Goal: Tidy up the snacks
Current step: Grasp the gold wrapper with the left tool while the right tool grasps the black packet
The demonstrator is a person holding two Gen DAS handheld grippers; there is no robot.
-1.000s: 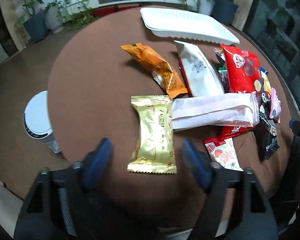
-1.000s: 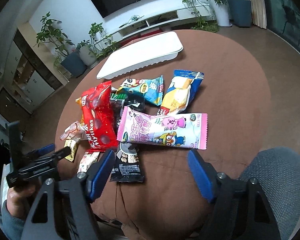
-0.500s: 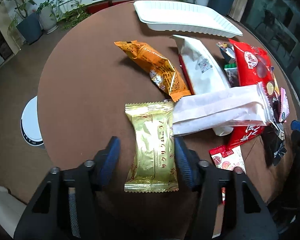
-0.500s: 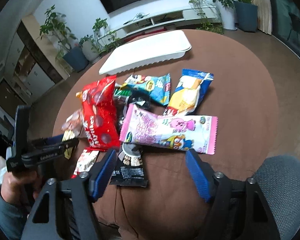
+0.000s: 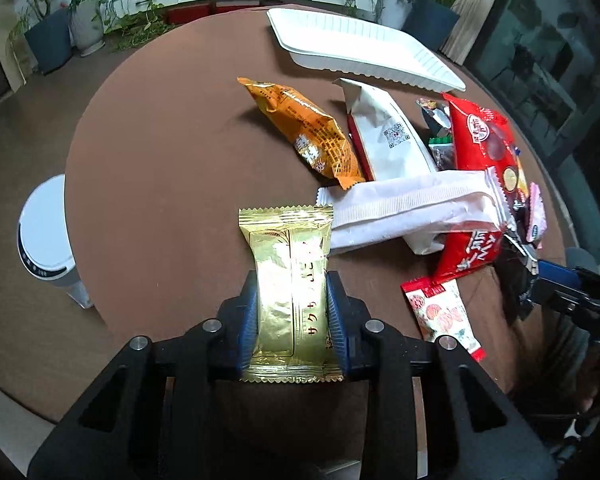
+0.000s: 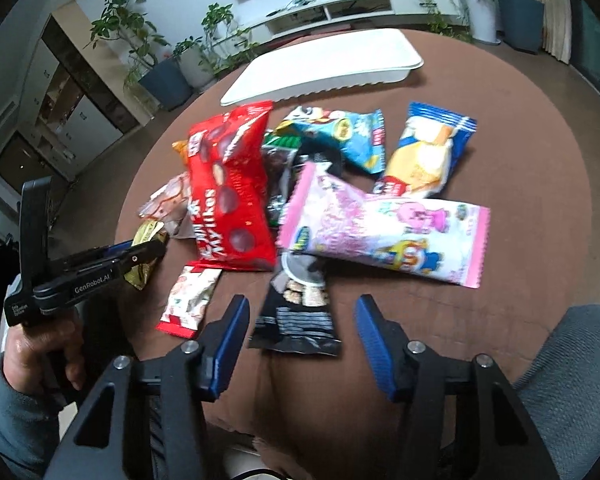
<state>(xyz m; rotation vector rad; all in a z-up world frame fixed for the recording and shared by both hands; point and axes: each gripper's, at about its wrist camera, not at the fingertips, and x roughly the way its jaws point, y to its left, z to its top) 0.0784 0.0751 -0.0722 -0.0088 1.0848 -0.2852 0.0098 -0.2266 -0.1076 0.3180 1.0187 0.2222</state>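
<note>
Snacks lie scattered on a round brown worktop (image 5: 160,152), with a white tray (image 5: 364,54) at its far side. Left wrist view: the left tool (image 5: 292,316) has its blue pads against both long edges of a gold wrapper (image 5: 288,280), its jaws closing on it; the wrapper's near end sits between the fingers and its far end rests on the worktop. Japanese characters run along the wrapper's right side. Only this view shows an orange packet (image 5: 308,130), a white pouch (image 5: 392,140) bearing a QR code, and a long white sachet (image 5: 412,204) lying across that pouch. A white cylindrical bin (image 5: 44,240) stands beside the worktop.

Right wrist view: the right tool (image 6: 300,320) hovers half-open over a black packet (image 6: 296,312), its jaws closing with the packet's near end between them, pads not touching it. Only this view shows a pink cartoon pack (image 6: 384,232), a blue-and-yellow pack (image 6: 428,152) and a light-blue pack (image 6: 348,136). The red bag (image 6: 232,196) reads "Mylikes"; here the left tool's body reads "GenRobot.AI", held by a hand (image 6: 40,356). A small red-and-white sachet (image 6: 190,300) appears in both views.
</note>
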